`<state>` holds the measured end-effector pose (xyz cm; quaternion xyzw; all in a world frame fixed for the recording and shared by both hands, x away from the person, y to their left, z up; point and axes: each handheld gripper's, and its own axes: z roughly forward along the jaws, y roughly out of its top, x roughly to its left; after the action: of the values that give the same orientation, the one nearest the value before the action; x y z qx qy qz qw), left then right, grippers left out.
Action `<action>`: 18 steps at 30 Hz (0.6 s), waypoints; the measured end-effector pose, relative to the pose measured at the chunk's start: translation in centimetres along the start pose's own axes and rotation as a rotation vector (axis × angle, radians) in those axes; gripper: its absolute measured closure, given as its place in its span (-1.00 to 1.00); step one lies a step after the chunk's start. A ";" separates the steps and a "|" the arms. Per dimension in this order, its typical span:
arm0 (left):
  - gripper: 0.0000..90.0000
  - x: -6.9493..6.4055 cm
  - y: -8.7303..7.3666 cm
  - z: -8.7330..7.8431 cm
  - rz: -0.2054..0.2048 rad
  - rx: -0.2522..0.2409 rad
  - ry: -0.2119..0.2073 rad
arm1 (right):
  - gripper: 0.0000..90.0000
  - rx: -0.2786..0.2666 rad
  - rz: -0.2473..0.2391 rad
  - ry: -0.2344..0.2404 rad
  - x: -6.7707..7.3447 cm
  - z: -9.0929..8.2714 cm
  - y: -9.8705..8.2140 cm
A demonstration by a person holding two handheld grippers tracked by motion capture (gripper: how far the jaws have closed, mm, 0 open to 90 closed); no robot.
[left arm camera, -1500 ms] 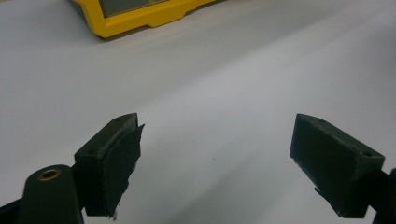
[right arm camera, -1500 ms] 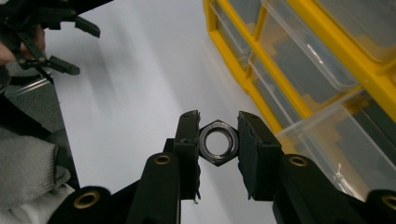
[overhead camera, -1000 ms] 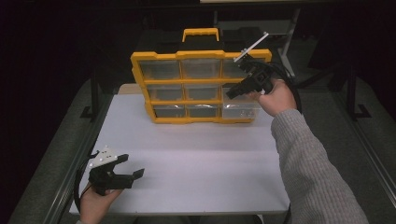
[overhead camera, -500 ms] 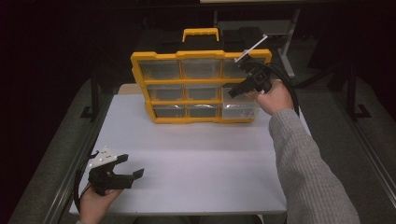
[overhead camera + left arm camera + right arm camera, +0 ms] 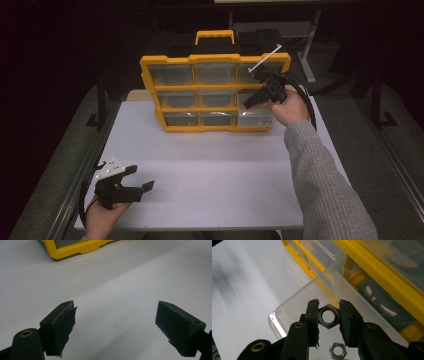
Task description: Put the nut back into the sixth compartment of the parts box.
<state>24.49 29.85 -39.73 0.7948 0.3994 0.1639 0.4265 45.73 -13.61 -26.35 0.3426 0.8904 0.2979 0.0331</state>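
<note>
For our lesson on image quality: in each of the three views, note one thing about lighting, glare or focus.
High view: white table bright, surroundings almost black. Left gripper view: open left gripper has soft, out-of-focus jaws over evenly lit table. Right gripper view: nut held in the right gripper is sharp; clear drawer shows glare, streaky blur at left.

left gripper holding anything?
No. In the left gripper view the left gripper has its jaws wide apart over the bare white table.

- A white table (image 5: 210, 165) stands in a dark room.
- Grey floor (image 5: 395, 150) lies beside it.
- A metal frame (image 5: 310, 45) stands behind the table.
- A loose nut (image 5: 338, 350) lies in a clear drawer.
</note>
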 end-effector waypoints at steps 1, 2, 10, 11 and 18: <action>-0.64 0.0 0.0 0.0 0.000 -0.002 0.000 | 0.53 0.004 0.000 0.000 0.0 0.1 0.0; -0.64 0.0 0.0 0.0 0.000 -0.002 0.000 | 0.53 0.006 0.000 0.003 0.0 0.3 -0.1; -0.64 0.0 0.0 0.0 -0.002 -0.001 -0.001 | 0.51 0.004 -0.009 0.002 0.0 0.5 -0.4; -0.64 0.0 0.0 0.0 -0.002 0.000 -0.002 | 0.50 -0.001 -0.012 0.002 0.1 0.4 -0.4; -0.64 0.0 0.0 0.0 0.001 -0.001 -0.004 | 0.46 -0.028 -0.008 -0.004 0.5 -0.9 -0.7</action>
<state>24.51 29.83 -39.73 0.7950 0.3981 0.1628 0.4277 44.71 -14.18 -25.95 0.3392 0.8874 0.3095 0.0406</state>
